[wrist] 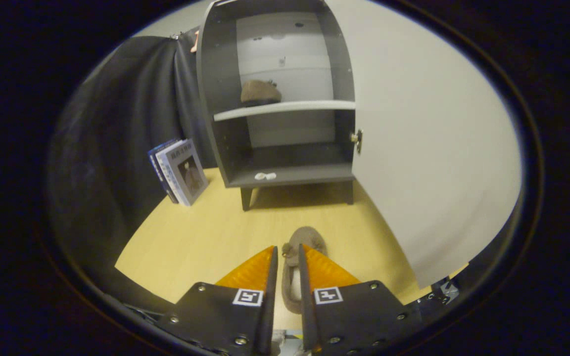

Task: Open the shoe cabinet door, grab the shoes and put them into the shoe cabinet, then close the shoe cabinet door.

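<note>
The gripper (pixel 285 257) points level toward the open cabinet (pixel 275 99), its two fingers drawn close together with a brown slipper (pixel 305 237) lying lengthwise between them on the wooden worktop (pixel 206 232). The fingers flank the slipper's sides, but whether both press on it cannot be told; the toe pokes out just ahead of the fingertips, toward the cabinet. The slipper sits in front of the cabinet, apart from its legs. The cabinet door (pixel 423 148) stands swung wide to the cabinet's right, its knob (pixel 357 139) at the edge nearest the opening. A second brown slipper (pixel 260 93) rests on the cabinet's middle shelf (pixel 285 109), toward the back. A small white object (pixel 265 176) lies on the cabinet's bottom board near the front edge. Left of the cabinet, two books (pixel 181 170) lean upright against the dark cloth wall.
</note>
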The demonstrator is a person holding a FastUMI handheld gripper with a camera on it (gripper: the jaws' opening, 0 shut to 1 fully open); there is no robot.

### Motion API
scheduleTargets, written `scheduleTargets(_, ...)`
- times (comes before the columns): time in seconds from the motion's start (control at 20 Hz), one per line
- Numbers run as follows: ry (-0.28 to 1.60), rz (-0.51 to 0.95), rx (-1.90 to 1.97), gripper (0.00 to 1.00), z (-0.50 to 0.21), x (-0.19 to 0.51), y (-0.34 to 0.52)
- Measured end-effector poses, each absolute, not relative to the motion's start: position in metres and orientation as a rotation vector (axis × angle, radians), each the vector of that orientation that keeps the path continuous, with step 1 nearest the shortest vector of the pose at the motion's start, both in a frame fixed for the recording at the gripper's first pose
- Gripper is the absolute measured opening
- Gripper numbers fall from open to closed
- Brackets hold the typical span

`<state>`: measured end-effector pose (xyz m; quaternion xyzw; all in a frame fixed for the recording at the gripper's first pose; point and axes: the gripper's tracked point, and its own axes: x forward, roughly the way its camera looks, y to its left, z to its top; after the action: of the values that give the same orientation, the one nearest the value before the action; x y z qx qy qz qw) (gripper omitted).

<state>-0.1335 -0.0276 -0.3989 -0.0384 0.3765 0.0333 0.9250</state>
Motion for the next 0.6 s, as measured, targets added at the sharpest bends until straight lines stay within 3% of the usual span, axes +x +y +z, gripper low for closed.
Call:
scheduleTargets(0.2, 0.918, 0.061, -0.112, 0.41, -0.462, -0.145, -0.025)
scheduleTargets(0.6, 1.060, 0.043, -0.193, 0.44, -0.535, -0.150, -0.030)
